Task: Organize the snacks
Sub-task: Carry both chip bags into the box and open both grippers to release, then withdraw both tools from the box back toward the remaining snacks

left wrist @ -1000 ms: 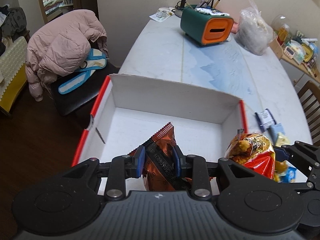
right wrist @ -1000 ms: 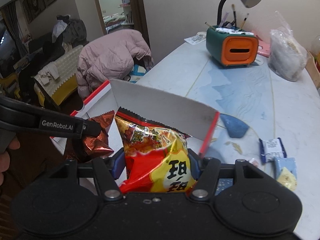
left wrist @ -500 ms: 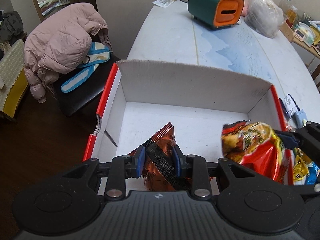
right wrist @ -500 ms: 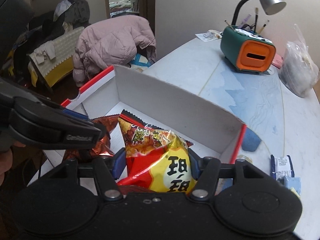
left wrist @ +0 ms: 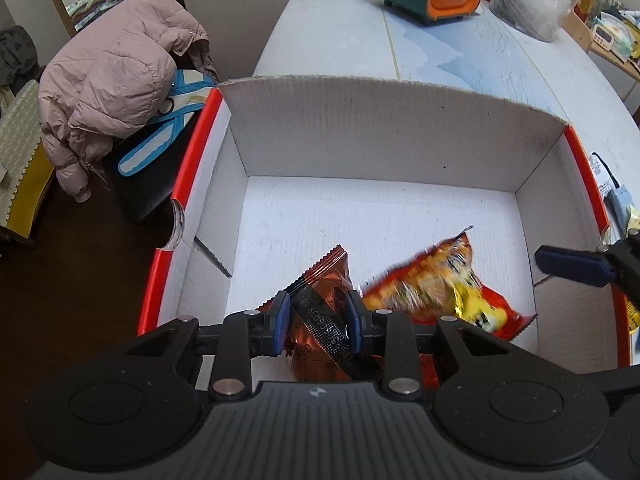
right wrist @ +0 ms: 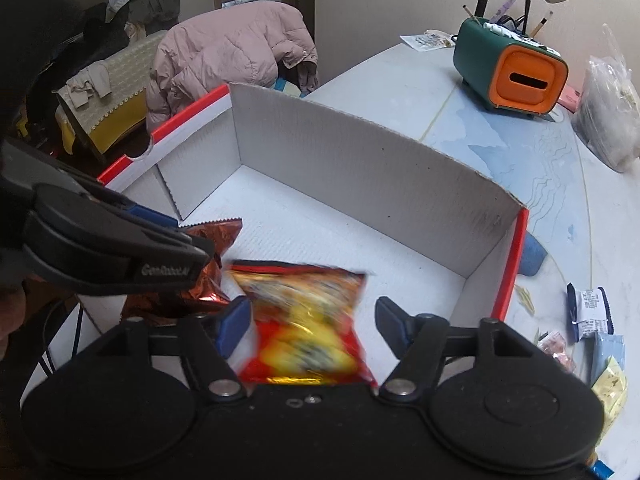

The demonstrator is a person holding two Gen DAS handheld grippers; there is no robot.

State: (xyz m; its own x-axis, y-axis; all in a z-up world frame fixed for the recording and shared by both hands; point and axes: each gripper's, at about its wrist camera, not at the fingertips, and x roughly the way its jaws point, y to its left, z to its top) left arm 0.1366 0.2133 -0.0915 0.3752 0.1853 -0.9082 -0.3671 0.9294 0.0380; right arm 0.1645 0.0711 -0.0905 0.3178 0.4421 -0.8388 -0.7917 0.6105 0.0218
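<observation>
The pale marbled desk [right wrist: 460, 128] carries an open white cardboard box with red edges [right wrist: 360, 152], a green-and-orange organiser [right wrist: 516, 72], a clear plastic bag [right wrist: 608, 108] and small wrapped snacks [right wrist: 590, 310].

The right tool [right wrist: 312, 318] has just been opening: its jaws, which were clamped on the red-and-yellow bag [right wrist: 306, 332] a second ago, now stand apart from it, and the bag shows blurred between them. In the left view that bag [left wrist: 436, 292] has come from above the box's [left wrist: 384, 128] right wall down inside, near the front right corner beside the brown bag [left wrist: 324, 304]. Both tools have sunk lower into the box, so its white walls now fill more of each view.
</observation>
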